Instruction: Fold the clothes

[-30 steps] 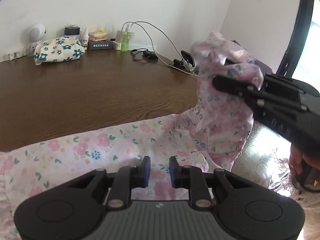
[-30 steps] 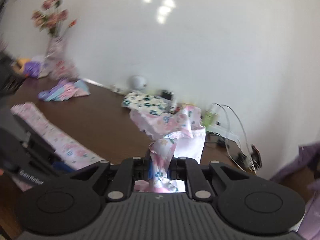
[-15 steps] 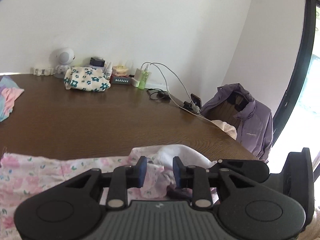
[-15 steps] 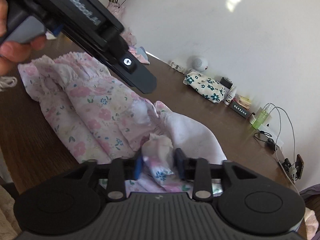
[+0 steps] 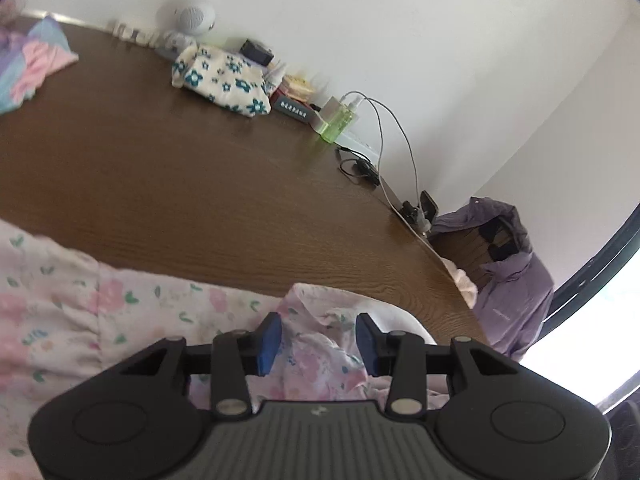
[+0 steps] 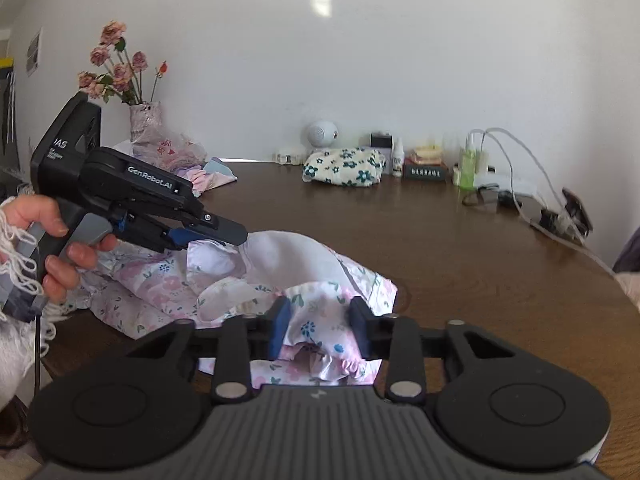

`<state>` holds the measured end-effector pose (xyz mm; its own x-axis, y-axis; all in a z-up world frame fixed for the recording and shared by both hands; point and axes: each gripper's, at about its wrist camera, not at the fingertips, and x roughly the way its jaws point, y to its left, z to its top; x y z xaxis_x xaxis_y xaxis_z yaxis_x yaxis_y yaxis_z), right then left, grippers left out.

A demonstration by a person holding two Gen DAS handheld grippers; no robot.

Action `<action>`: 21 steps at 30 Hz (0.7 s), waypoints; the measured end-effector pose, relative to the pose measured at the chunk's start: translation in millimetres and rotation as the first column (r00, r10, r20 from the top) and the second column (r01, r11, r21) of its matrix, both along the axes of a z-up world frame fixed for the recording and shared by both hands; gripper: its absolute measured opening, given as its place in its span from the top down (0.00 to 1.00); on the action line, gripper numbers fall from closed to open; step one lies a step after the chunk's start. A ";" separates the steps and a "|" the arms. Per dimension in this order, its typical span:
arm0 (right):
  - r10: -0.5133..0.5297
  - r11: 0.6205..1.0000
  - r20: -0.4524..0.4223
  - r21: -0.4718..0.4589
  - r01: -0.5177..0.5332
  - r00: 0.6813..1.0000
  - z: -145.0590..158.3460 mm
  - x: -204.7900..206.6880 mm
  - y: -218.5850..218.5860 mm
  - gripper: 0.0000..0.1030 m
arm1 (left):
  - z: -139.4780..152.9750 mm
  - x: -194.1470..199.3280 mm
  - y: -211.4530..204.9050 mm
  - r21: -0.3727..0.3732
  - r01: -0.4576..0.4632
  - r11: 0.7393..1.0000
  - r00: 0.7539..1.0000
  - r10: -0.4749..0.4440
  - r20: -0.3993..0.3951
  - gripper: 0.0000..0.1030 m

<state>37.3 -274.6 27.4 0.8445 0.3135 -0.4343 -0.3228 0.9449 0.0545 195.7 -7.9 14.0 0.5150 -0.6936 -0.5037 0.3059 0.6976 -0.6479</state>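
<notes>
Pink floral cotton garment lies crumpled on the brown wooden table, near its front edge. Left gripper jaws have just been opening, cloth below, pads clear. Right gripper jaws have just been closing, ruffled fold between, not pinched.

a home room: wooden table, vase of dried roses, purple jacket over a chair

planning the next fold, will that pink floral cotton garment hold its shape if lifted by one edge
Probably not: the pink floral cotton garment lies crumpled in soft folds, so it should droop. Thin and likely light, it may drag across the brown wooden table.
</notes>
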 end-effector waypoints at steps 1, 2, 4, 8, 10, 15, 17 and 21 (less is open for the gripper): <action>0.006 1.000 -0.022 0.025 -0.006 1.000 -3.6 6.0 -1.2 0.78 | -2.1 2.3 -1.3 -0.041 0.012 0.999 1.000 -0.013 -0.022 0.64; 0.013 0.999 -0.043 0.050 -0.011 0.999 -7.1 11.9 -2.5 0.79 | -4.0 4.5 -2.8 -0.081 0.022 0.996 0.999 -0.025 -0.043 0.67; 0.028 0.999 -0.053 0.021 -0.027 0.998 -13.2 13.8 5.2 0.79 | -7.8 7.3 -3.6 -0.133 0.023 0.991 0.996 -0.033 -0.077 0.75; 0.037 0.998 -0.052 -0.044 -0.039 0.998 -22.4 16.7 17.3 0.79 | -14.4 7.5 2.3 -0.172 -0.003 0.985 0.995 -0.015 -0.103 0.75; 0.045 0.999 -0.051 -0.019 -0.046 0.998 -21.7 15.2 12.9 0.78 | -14.6 5.9 5.6 -0.161 -0.027 0.987 0.995 0.011 -0.098 0.59; 0.060 0.998 -0.043 0.036 -0.058 0.997 -16.5 12.8 1.4 0.76 | -11.7 10.0 -2.4 -0.149 -0.017 0.989 0.996 0.004 -0.088 0.47; 0.061 0.997 -0.048 0.048 -0.059 0.997 -17.0 14.5 -0.2 0.75 | -11.4 12.5 -11.7 -0.089 -0.015 0.996 0.996 0.007 -0.087 0.52; 0.058 0.997 -0.064 0.049 -0.055 0.996 -20.8 18.5 1.2 0.75 | -14.8 13.4 -18.1 -0.076 0.027 0.997 0.995 -0.034 -0.093 0.97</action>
